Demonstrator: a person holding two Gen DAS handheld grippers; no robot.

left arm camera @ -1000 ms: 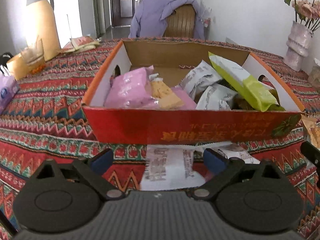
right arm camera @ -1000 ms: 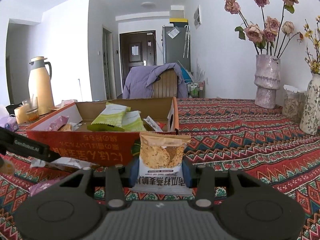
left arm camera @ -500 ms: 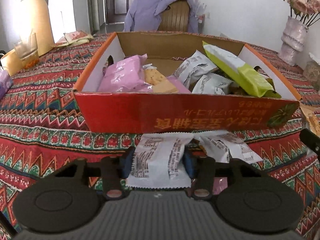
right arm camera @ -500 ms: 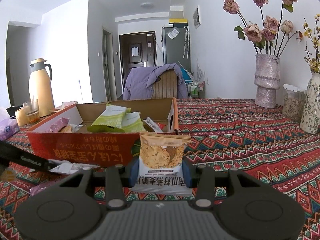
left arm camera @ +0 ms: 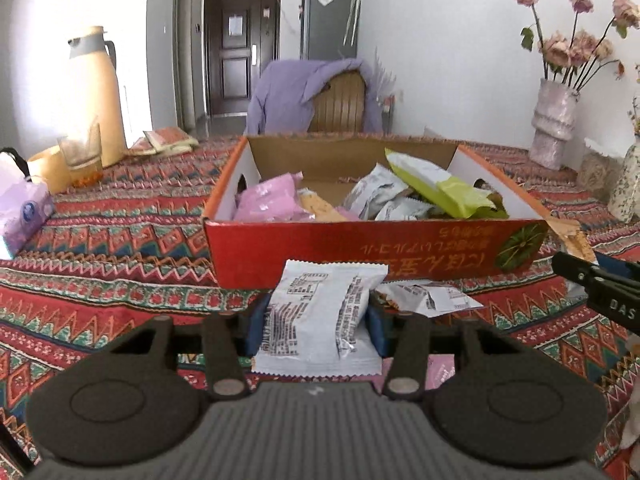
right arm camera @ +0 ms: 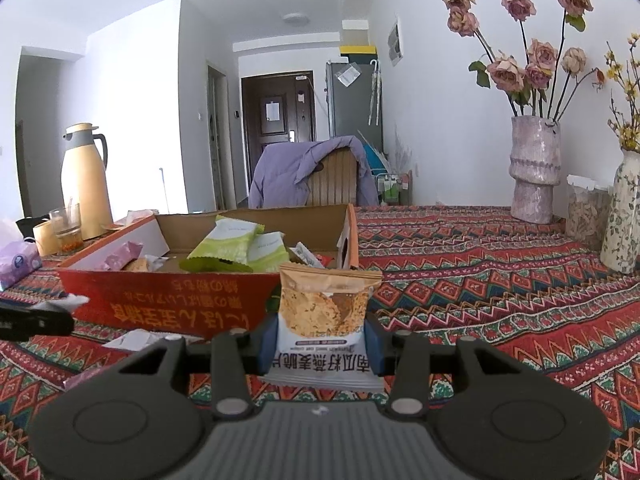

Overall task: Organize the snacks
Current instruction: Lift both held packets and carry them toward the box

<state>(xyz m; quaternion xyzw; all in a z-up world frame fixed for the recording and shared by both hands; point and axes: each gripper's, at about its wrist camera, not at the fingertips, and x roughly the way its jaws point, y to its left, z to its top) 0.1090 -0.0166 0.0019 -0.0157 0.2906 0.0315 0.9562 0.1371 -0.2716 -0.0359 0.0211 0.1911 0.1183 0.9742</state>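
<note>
The left gripper (left arm camera: 316, 322) clamps a white packet (left arm camera: 320, 318), the right gripper (right arm camera: 320, 340) an oat crisp packet (right arm camera: 324, 320), both just near the red box (left arm camera: 372, 246). Light, slippery, crushable pouches; hold mid-body.

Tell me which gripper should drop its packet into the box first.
Probably left: its white packet sits clamped squarely before the red cardboard box's front wall; the right gripper's oat crisp packet sits off the box's corner.
</note>
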